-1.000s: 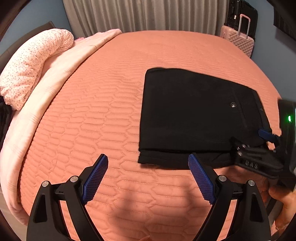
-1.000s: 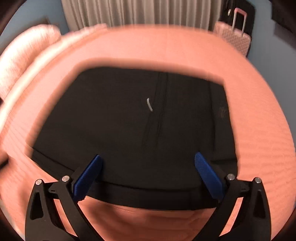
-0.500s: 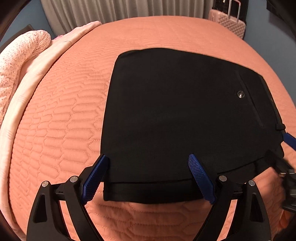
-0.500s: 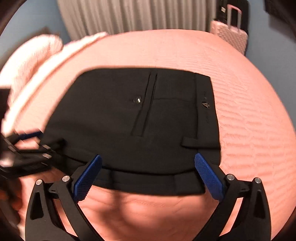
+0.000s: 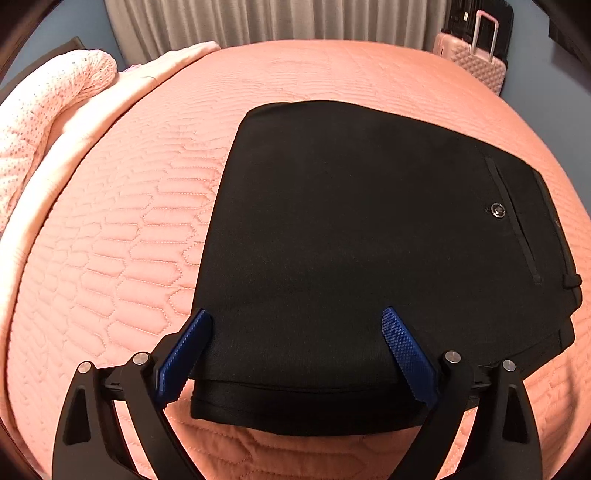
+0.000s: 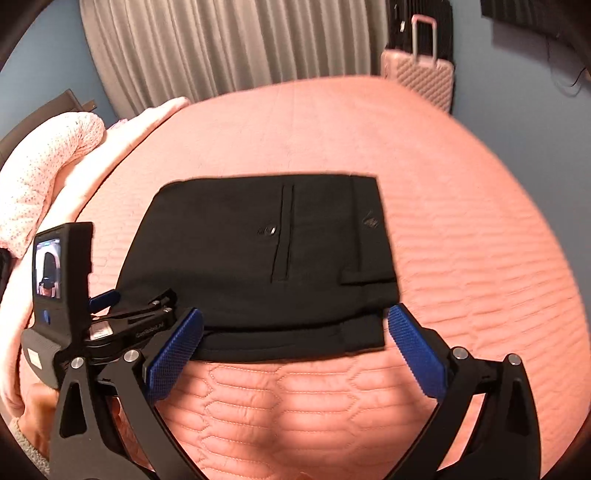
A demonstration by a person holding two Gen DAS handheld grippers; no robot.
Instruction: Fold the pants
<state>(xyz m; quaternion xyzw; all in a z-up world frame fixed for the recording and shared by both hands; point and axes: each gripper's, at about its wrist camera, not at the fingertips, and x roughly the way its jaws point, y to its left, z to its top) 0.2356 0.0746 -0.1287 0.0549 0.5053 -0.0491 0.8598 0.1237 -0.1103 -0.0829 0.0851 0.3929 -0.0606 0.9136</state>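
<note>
Left wrist view: the left tool [image 5: 295,354] is held low over the near edge of the folded black pants [image 5: 369,240], which lie flat on the quilted salmon bed [image 5: 129,240]. Its blue pads are spread wide and have just been opening further; the near hem of the pants is seen between them, but no pad is pressed on the cloth. Ahead of this tool and to its right, a back pocket with a small button [image 5: 497,210] is seen on the top layer. Far ahead to the left a speckled pillow [image 5: 48,122] is seen at the bed's edge, and far ahead to the right a pink suitcase [image 5: 476,62] stands against the wall before a grey curtain [image 5: 277,22].

From the right wrist, the right tool [image 6: 293,341] is seen higher above the bed, its pads spread apart with nothing pinched; the near edge of the pants [image 6: 258,258] lies just beyond its tips. To the left of it, the left tool [image 6: 133,306] is seen from the side with its camera body, reaching over the near left corner of the pants, held by a hand [image 6: 37,410].
</note>
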